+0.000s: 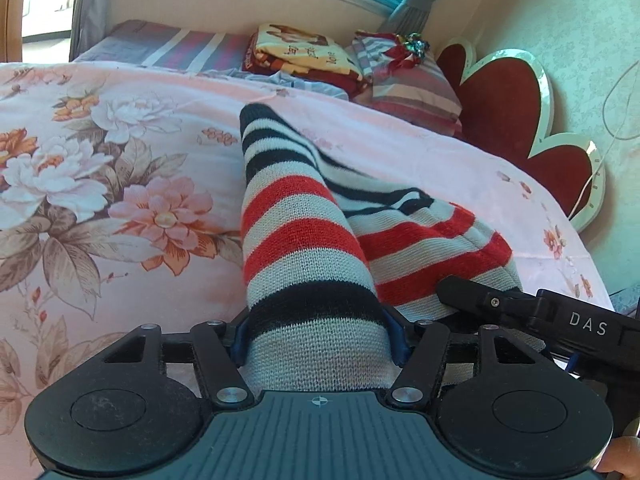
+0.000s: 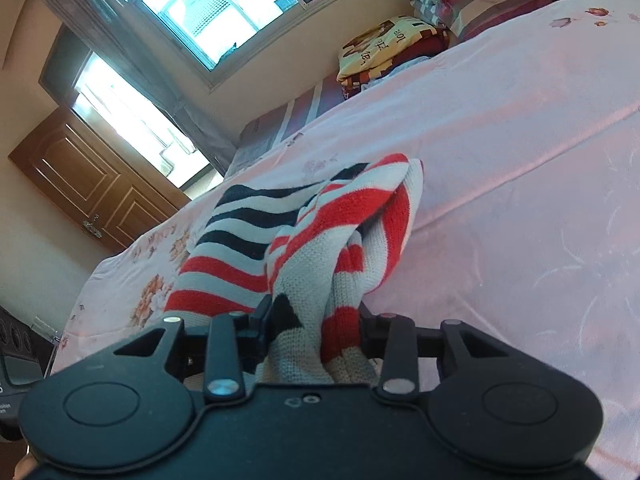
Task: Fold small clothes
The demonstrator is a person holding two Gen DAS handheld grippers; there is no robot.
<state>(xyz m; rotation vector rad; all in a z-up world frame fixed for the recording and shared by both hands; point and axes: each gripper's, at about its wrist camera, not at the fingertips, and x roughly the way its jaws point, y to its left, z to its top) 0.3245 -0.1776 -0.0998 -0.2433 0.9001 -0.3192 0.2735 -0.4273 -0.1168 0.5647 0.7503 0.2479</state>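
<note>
The red, black and grey striped knitted garment (image 1: 304, 240) lies bunched on the pink flowered bedspread (image 1: 120, 160), both downward-tilted grippers, left (image 1: 318, 336) and right (image 2: 316, 328), clamped on its near folds.

The striped garment (image 1: 308, 240) lies on the bed (image 1: 120, 160), near the middle of its cover, its near end between the jaws of the left claw (image 1: 316, 336). The right claw (image 1: 460, 292) sits just right of it, against the cloth. At the bed's far edge, folded blankets (image 1: 296, 54) lie left of a pillow (image 1: 408, 80); the headboard (image 1: 512, 120) stands at the right edge.

In the right wrist view the right claw (image 2: 316, 332) has the bunched cloth between its jaws.
</note>
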